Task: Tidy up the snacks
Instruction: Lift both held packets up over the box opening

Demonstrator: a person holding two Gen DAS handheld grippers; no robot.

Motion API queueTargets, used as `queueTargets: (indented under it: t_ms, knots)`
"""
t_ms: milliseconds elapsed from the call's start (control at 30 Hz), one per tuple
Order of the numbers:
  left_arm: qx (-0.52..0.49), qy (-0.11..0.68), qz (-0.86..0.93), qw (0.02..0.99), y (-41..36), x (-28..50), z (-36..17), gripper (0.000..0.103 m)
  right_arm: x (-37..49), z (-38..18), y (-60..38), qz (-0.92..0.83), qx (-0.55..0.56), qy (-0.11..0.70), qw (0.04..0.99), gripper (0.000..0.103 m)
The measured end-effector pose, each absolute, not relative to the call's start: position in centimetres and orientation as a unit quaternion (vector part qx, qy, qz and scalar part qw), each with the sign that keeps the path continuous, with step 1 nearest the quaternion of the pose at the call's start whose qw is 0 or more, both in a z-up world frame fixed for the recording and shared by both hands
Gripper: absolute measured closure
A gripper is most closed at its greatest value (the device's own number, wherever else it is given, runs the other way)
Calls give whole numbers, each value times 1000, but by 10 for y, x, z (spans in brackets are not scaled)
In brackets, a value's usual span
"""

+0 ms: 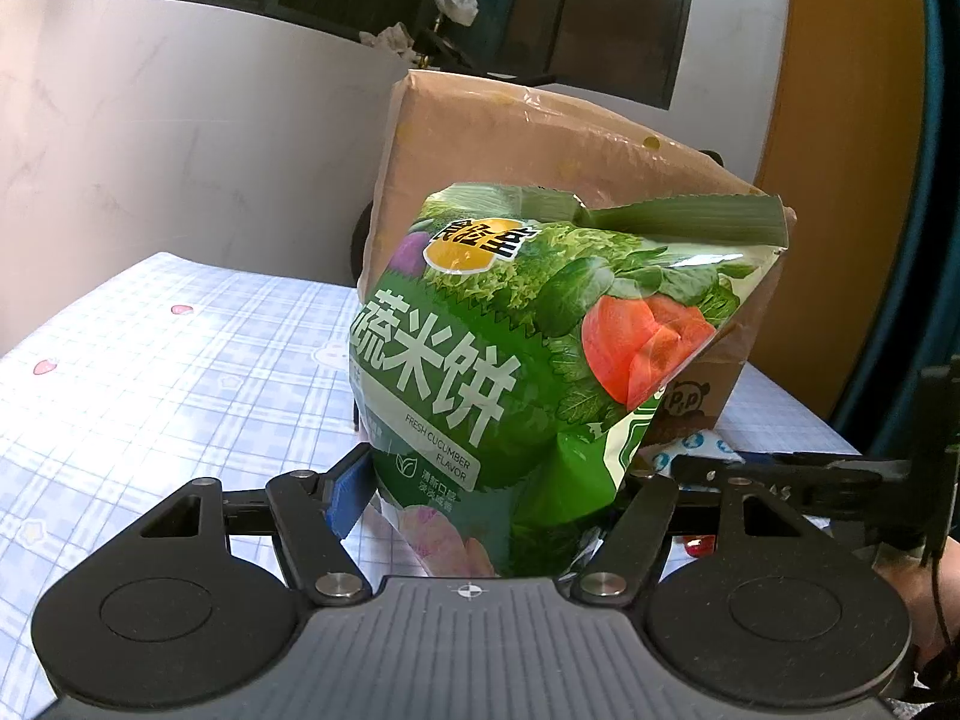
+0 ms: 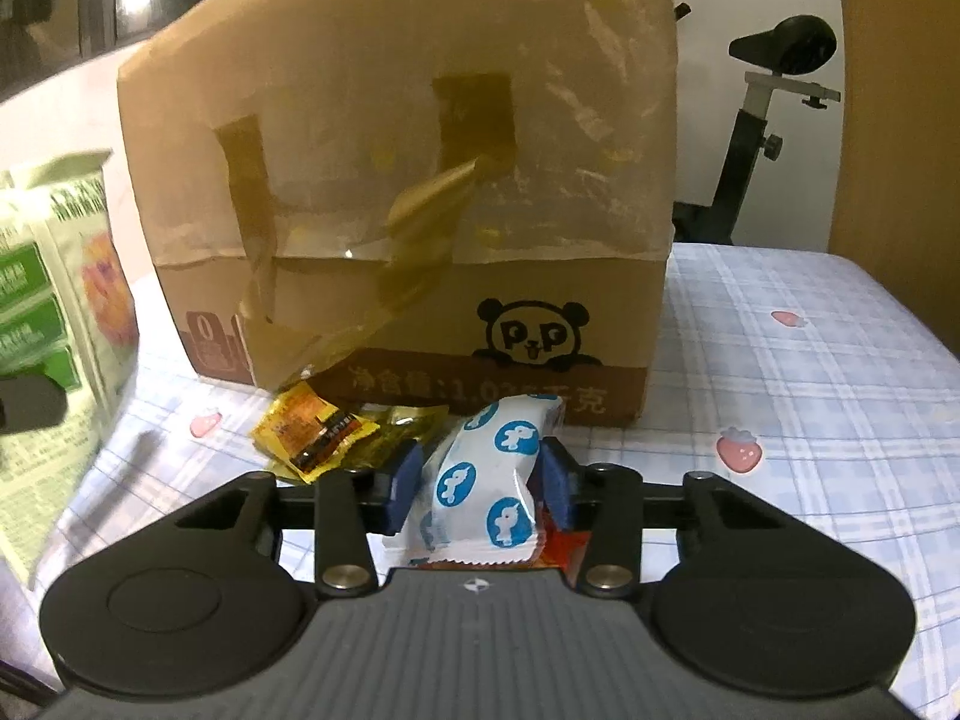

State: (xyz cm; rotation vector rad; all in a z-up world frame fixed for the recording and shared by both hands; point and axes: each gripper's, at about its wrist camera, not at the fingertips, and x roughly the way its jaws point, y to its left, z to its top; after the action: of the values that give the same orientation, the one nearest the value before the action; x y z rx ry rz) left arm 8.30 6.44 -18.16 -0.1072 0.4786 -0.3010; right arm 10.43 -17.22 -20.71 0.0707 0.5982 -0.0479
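Blue pads [image 2: 555, 483] pinch white packet [image 2: 480, 480] — green bag [image 1: 510, 372] clamped.

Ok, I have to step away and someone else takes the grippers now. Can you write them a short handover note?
Left gripper: shut on the green rice cracker bag, held upright in front of the cardboard box.
Right gripper: the white wrapper with blue dots sits between its fingers, which look to be pressing its sides.
On the tablecloth by the box's base: a yellow packet; something red under the white wrapper, unclear what.
Done: both items grasped.
Left: neither item is placed yet. The yellow packet and the red item are still loose.
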Motion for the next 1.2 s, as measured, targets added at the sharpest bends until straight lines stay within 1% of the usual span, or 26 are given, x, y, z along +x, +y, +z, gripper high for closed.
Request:
queueTargets:
  t_ms: [267, 433, 567, 767, 967, 1200]
  knots:
    - [-50, 241, -147, 958, 59, 87, -176, 31, 88, -202, -207, -48, 132, 249, 958, 60]
    - [-45, 240, -147, 958, 58, 87, -173, 31, 86, -203, -223, -58, 180, 248, 950, 60]
    - [-44, 228, -144, 962, 64, 87, -165, 31, 79, -199, -227, -56, 185, 238, 952, 60]
    - [-34, 201, -139, 969, 76, 79, -139, 31, 67, -182, -226, -58, 176, 227, 956, 60]
    - [-35, 179, -153, 971, 86, 79, -104, 31, 44, -148, -239, -43, 190, 205, 959, 60]
    - [-45, 135, -174, 974, 89, 95, -57, 31, 36, -85, -247, -34, 185, 135, 973, 60]
